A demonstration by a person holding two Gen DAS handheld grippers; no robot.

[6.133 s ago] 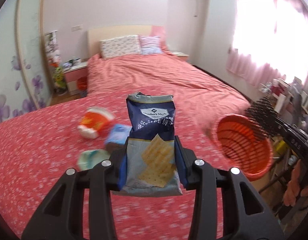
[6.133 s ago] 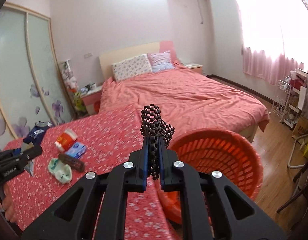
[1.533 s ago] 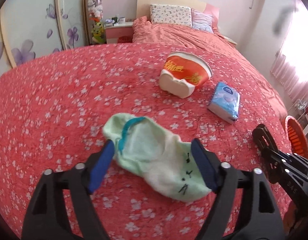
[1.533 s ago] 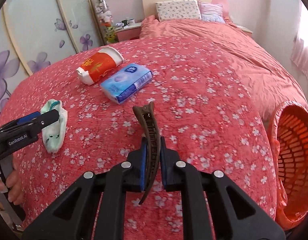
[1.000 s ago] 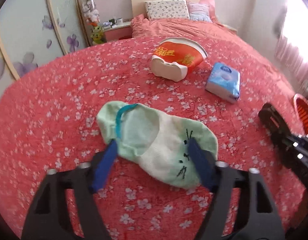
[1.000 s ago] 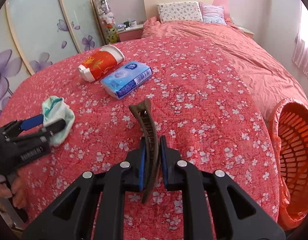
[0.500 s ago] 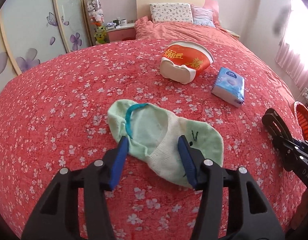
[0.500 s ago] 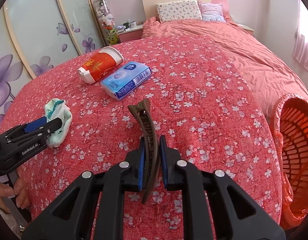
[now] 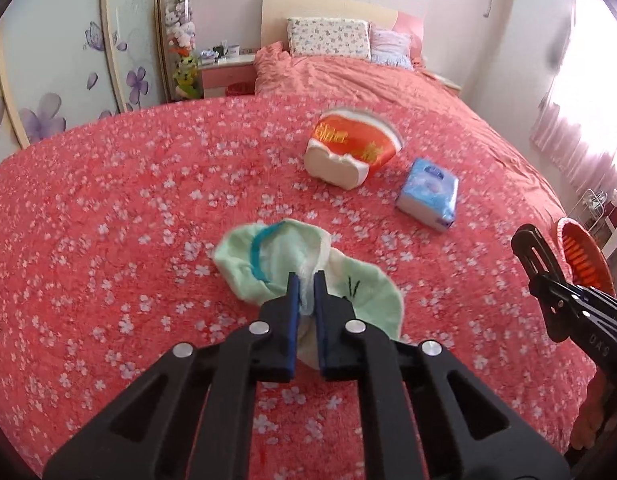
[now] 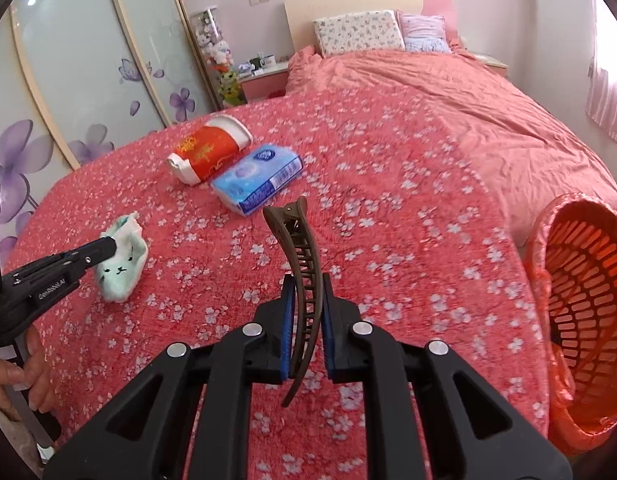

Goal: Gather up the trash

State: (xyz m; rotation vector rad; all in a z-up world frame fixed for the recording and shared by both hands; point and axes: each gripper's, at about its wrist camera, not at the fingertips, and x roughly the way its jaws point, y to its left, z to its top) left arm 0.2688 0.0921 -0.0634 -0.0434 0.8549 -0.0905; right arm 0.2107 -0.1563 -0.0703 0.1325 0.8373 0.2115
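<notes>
Across the flowered red bedspread, I have my left gripper just pinched shut on the green sock at mid-frame and my right gripper clamping the brown hair clip, but the thin fold could slip before reaching the orange basket at right.

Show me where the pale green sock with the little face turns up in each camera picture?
Left wrist view: pale green sock at centre, pinched in the left gripper.
Right wrist view: sock at left, at that gripper's tip.
Shared landmark: blue tissue pack beyond it on the bedspread.
</notes>
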